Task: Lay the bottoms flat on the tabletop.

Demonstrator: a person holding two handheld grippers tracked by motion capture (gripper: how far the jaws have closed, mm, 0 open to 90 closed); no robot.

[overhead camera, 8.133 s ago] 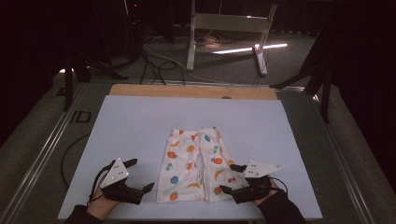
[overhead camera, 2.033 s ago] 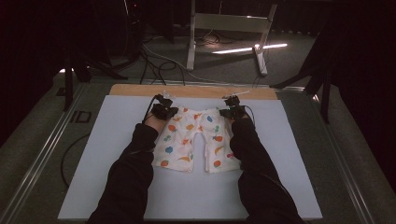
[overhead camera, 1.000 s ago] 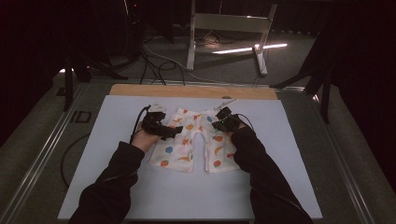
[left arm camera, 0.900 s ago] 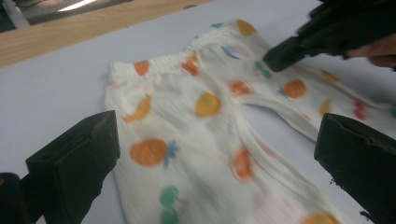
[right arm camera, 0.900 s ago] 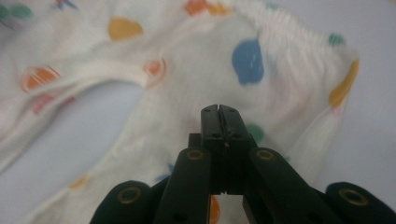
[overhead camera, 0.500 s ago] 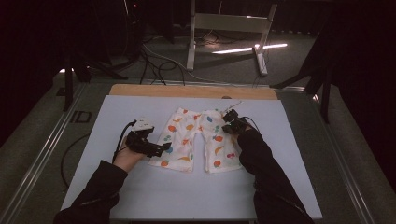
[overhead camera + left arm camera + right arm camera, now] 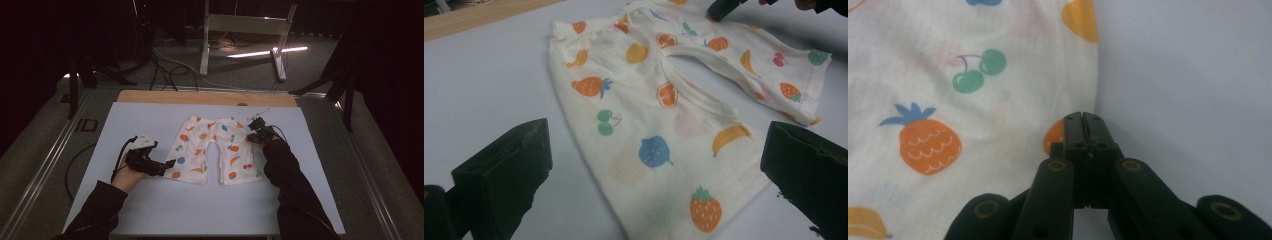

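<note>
Nearest the person: left claw (image 7: 169,163) lies low beside the hem end of one leg of the shorts (image 7: 212,150), jaws spread wide with nothing between them. In the left gripper view the two black jaws frame that leg from either side, a strawberry print and a blue fruit print lying in the gap. Judgement: the wide spread and low angle suit a side approach to take the leg's outer edge, not a pinch from above.

Shorts: small, white, fruit-printed, flat on the pale sheet (image 7: 150,120) covering the desk (image 7: 200,97), waistband toward the far edge, both legs toward the person. Laid open and fairly smooth, which I read as set out for folding or straightening.

Farther along, opposite side: right claw (image 7: 253,136) sits at the outer seam of the other leg, nearer the waistband. Right gripper view shows its jaws (image 7: 1083,122) pressed together, tips right at the cloth's edge where white fabric meets bare sheet. Whether any fabric is nipped between the tips, I cannot tell; no fold or lifted cloth shows there. Judgement: closed tips at the seam would serve to pin or hold that side steady while the left claw works its leg.

Far: wooden strip of the desk past the sheet, then a dark floor with cables (image 7: 165,65) and a white metal stand (image 7: 240,25).
</note>
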